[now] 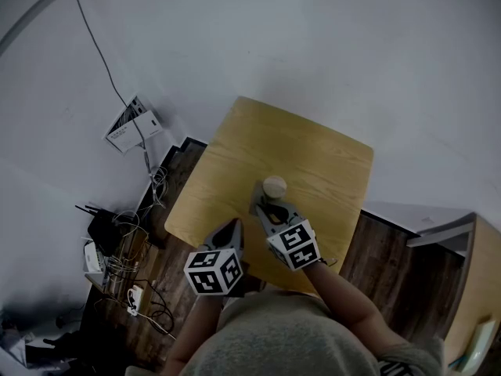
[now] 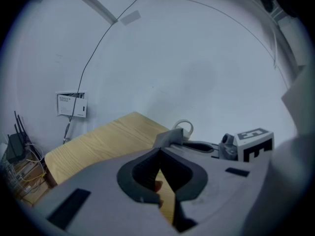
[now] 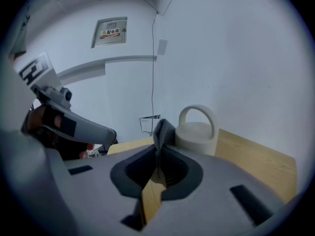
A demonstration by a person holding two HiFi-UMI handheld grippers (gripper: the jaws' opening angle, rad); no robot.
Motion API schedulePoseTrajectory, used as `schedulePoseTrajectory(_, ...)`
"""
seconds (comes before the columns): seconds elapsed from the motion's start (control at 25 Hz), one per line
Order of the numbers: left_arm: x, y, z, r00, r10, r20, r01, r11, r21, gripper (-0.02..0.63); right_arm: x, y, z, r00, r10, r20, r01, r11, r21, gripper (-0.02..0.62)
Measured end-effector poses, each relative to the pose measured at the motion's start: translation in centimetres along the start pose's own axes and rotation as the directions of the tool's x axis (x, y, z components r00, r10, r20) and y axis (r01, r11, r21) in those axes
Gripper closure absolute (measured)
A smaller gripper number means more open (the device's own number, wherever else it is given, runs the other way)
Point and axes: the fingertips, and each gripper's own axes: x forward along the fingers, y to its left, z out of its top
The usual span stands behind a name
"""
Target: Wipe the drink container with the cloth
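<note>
A cream drink container [image 1: 275, 186] with a loop handle stands upright near the middle of the wooden table [image 1: 313, 155]. My right gripper [image 1: 261, 211] is just in front of it, shut on a grey cloth [image 3: 163, 130] that sticks up from its jaws. In the right gripper view the container [image 3: 197, 130] is right behind the cloth; whether they touch I cannot tell. My left gripper [image 1: 234, 227] hovers beside the right one at the table's near edge, shut with nothing in it. The left gripper view shows the cloth [image 2: 169, 138] and the container's handle [image 2: 185, 127] past its own closed jaws.
Left of the table, tangled cables and small devices [image 1: 117, 249] lie on the dark wooden floor. A white box [image 1: 133, 124] with a cable is fixed to the wall. A wooden cabinet [image 1: 470, 288] stands at the right. The wall runs close behind the table.
</note>
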Motion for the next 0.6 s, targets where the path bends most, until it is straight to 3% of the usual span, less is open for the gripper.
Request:
schedulePoseTrajectory(0.2,-0.1,0.3,0.0,1.000,0.003,0.002,-0.003,1.000,-0.001,0.604,0.6,-0.3,-2.3,0.999,-0.011,-0.053,0.014,0.999,0.048,0.581)
schedulePoseTrajectory(0.6,-0.5,0.7,-0.1,1.000,0.013,0.003,-0.013,1.000,-0.001,0.604,2.2,-1.5,-6.5,0.989,-0.035,-0.144,0.043,0.997,0.057,0.581)
